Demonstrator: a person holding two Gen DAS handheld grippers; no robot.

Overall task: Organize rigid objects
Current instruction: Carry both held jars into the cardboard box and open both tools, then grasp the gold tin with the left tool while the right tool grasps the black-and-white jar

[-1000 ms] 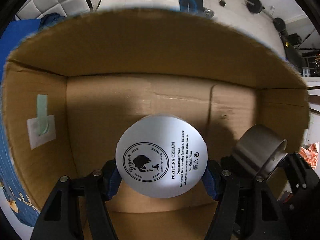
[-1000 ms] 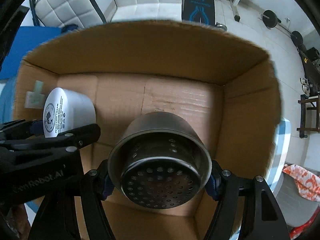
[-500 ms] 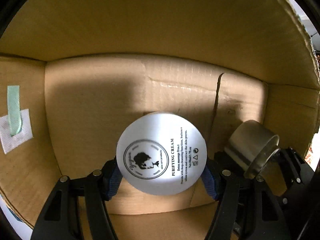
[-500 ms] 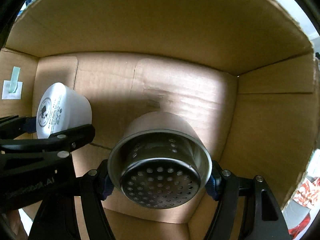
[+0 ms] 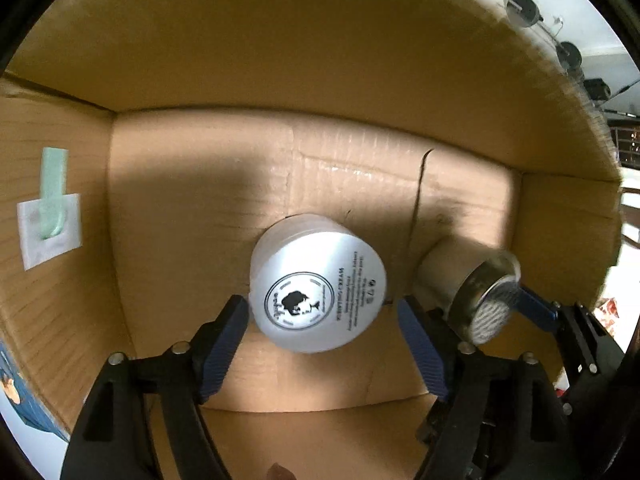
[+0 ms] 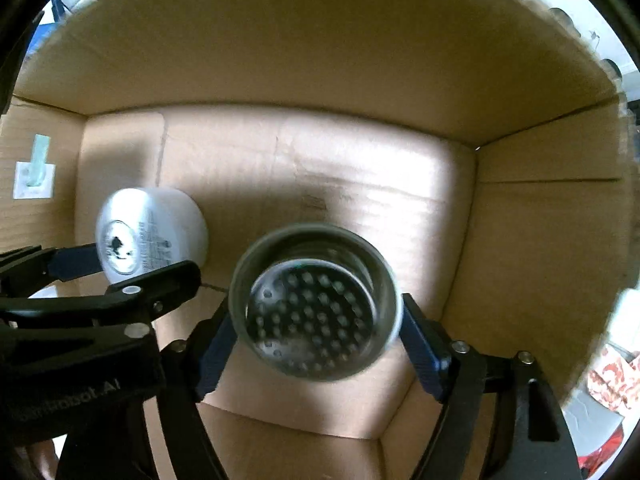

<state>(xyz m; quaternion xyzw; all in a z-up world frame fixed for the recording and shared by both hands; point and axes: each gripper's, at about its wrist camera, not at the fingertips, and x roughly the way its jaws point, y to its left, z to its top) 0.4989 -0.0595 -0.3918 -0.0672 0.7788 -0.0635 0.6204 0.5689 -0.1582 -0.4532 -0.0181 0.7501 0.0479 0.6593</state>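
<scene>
Both grippers are inside a brown cardboard box [image 5: 280, 60]. A white cream jar [image 5: 318, 296] with a black printed label sits between the fingers of my left gripper [image 5: 322, 332], whose jaws stand open with gaps on both sides. The jar also shows in the right wrist view [image 6: 148, 236]. A metal strainer cup [image 6: 316, 304] with a perforated bottom sits between the fingers of my right gripper [image 6: 316, 340], which are spread apart from it. The cup also shows in the left wrist view [image 5: 476, 296], blurred.
The box floor [image 6: 320, 184] stretches beyond both objects. A white sticker with green tape [image 5: 50, 220] is on the left box wall. Gym weights [image 5: 524, 6] lie on the floor outside, at the upper right.
Both grippers have gone deeper into the box and opened. The jar and the strainer cup are released and sit lower and farther from the fingers.
</scene>
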